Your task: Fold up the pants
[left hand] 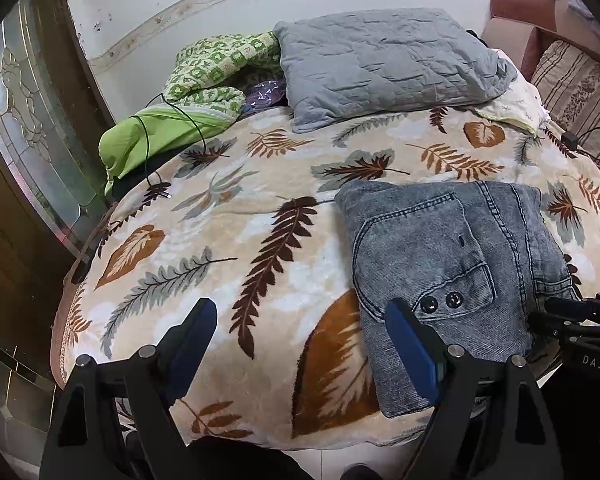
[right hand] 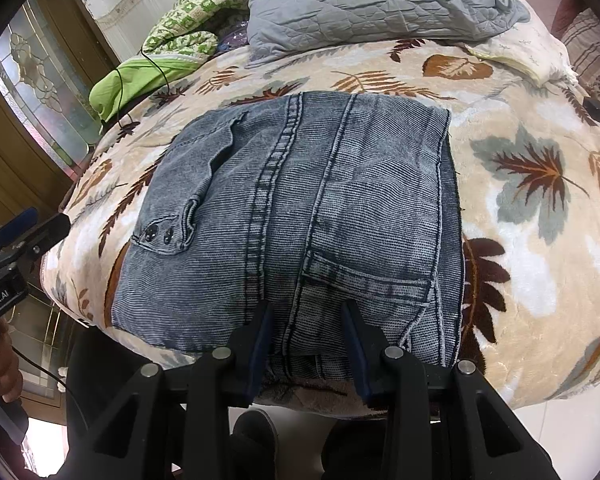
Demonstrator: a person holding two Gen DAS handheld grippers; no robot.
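Two grippers hang over a bed w/ a leaf-print blanket (left hand: pixel 260 184). The grey denim pants (right hand: pixel 292 220) lie on the near edge of the blanket, folded into a thick, near-square bundle w/ a buttoned pocket flap facing up.

Left gripper (left hand: pixel 304 344) has its jaws wide apart, nothing between them. It hangs over bare blanket just left of the pants; its right finger crosses the pants' near left corner in the left view, but I can't tell if it touches. Right gripper (right hand: pixel 308 344) has its jaws partly apart, at the near edge of the pants. Denim shows in the gap, but the pads don't seem to pinch it, so I judge it isn't gripping.

Task looks almost done, I think: the legs are tucked in and the edges line up pretty well. What's left may be one more fold or just a pat to flatten it, then letting go.

Other stuff: a grey quilted pillow (left hand: pixel 388 64) at the far side, a green patterned cloth (left hand: pixel 216 68) and a bright green bundle (left hand: pixel 156 136) w/ a black cord (left hand: pixel 172 120) far left, a striped cushion (left hand: pixel 580 92) far right. All sit well apart from the pants. Nothing blocks the way.
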